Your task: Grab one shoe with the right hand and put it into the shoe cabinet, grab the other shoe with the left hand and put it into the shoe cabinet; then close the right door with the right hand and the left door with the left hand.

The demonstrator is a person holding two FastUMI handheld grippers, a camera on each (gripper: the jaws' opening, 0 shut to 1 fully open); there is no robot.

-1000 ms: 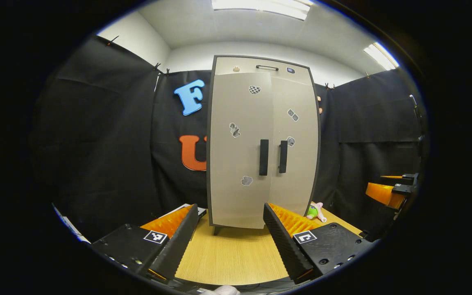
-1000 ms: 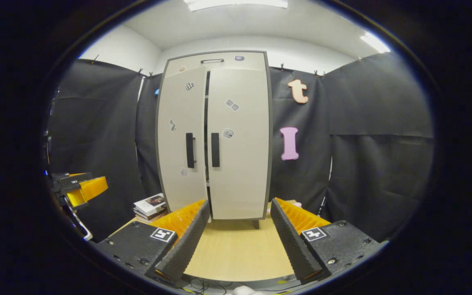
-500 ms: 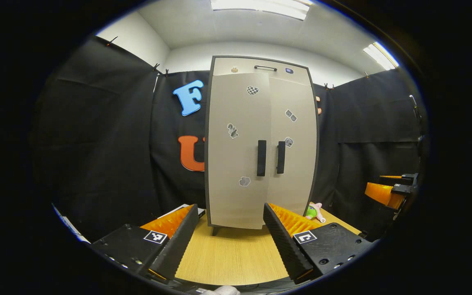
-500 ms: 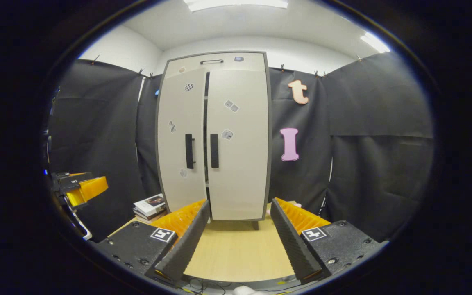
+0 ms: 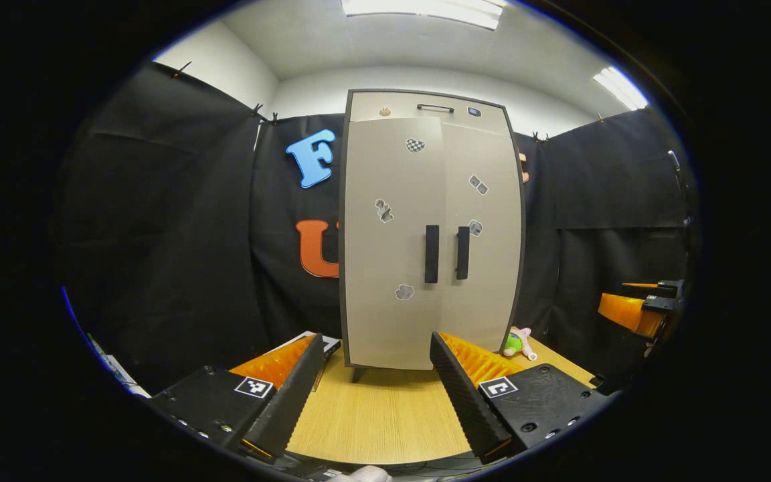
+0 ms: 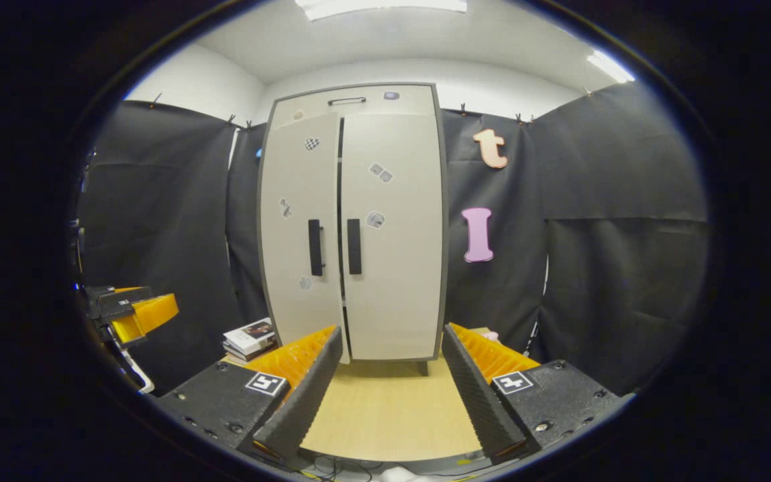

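A tall beige shoe cabinet [image 5: 392, 268] with two black handles stands on the wooden table [image 5: 379, 415], straight ahead of me. In the left gripper view its doors look closed. In the right gripper view the cabinet [image 6: 392, 268] has a thin dark gap [image 6: 340, 201] between the doors, the left door slightly ajar. The doors hide the inside. My left gripper [image 5: 375, 348] is open with nothing in it, short of the cabinet's foot. My right gripper [image 6: 392, 338] is likewise open and holds nothing. Each gripper also appears at the edge of the other's view: the right gripper [image 5: 633, 311], the left gripper [image 6: 134, 311].
A stack of books [image 6: 248, 335] lies on the table left of the cabinet. A small green and pink toy [image 5: 516, 343] sits at the cabinet's right foot. Black cloth walls close in the booth on all sides.
Both views have drifted only slightly. The dark gap between the doors looks a little narrower in the right gripper view. Both grippers stay open.
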